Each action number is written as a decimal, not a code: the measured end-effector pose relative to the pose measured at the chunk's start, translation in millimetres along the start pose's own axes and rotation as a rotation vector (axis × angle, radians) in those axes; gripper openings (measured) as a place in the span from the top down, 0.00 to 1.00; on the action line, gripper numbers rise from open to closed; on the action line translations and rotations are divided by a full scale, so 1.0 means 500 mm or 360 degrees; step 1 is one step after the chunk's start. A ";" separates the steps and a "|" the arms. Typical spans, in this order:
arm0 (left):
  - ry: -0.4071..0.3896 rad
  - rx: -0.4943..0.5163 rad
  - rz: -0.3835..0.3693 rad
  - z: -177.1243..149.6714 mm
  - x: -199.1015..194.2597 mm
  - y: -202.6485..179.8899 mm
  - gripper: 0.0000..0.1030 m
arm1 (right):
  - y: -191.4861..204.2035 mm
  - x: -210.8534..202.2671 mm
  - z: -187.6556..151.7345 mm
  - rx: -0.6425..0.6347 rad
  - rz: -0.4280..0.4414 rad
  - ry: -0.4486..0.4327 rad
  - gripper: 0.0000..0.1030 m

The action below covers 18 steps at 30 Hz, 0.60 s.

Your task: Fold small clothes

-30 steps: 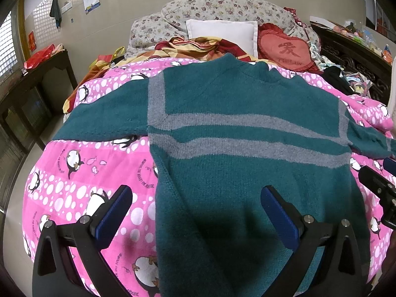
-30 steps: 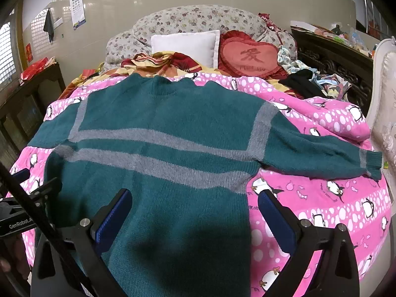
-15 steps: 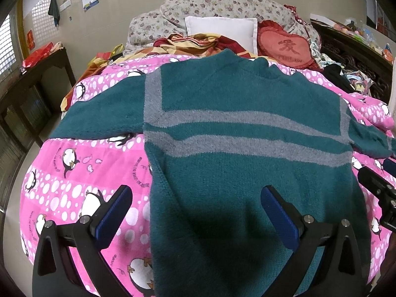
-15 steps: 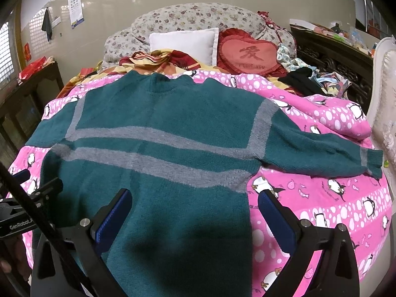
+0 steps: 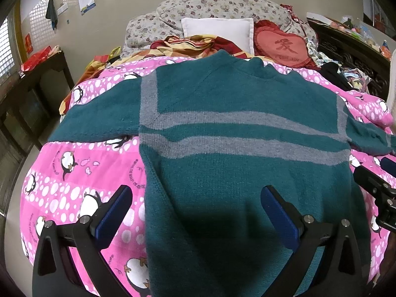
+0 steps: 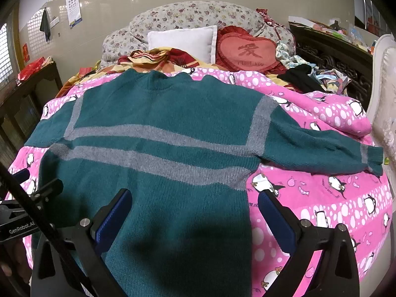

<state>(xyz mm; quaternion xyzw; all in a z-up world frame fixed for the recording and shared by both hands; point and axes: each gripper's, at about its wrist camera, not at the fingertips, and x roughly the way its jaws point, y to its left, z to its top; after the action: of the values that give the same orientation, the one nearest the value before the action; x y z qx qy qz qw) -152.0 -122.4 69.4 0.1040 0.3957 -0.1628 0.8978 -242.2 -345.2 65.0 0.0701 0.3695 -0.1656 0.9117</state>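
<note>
A teal knit sweater (image 5: 235, 163) (image 6: 158, 173) with grey stripes lies flat and face up on a pink penguin-print quilt (image 5: 74, 173) (image 6: 321, 198), both sleeves spread out sideways. My left gripper (image 5: 195, 205) hovers open over the sweater's lower left side, its left finger above the quilt. Over the lower right side my right gripper (image 6: 193, 208) is open too, its right finger above the quilt. Neither holds anything. The sweater's hem is hidden below both views.
At the head of the bed lie a floral quilt (image 5: 222, 7), a white pillow (image 5: 217, 28), a red heart cushion (image 5: 282, 47) and crumpled cloth (image 5: 188, 45). Dark wooden furniture (image 5: 32, 91) stands left, a cluttered dark cabinet (image 6: 331, 49) right. A white padded chair edge (image 6: 383, 94) is at far right.
Both grippers have edged slightly forward over the sweater and stay open. The sweater lies as before.
</note>
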 end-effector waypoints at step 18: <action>0.0009 0.0002 -0.0002 -0.003 0.003 -0.002 0.00 | 0.005 0.010 -0.003 0.0005 0.0008 0.0079 0.00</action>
<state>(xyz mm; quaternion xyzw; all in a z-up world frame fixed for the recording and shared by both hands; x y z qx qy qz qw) -152.7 -123.2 67.3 0.1048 0.3981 -0.1635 0.8965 -238.7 -343.6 60.5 0.0764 0.3917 -0.1619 0.9025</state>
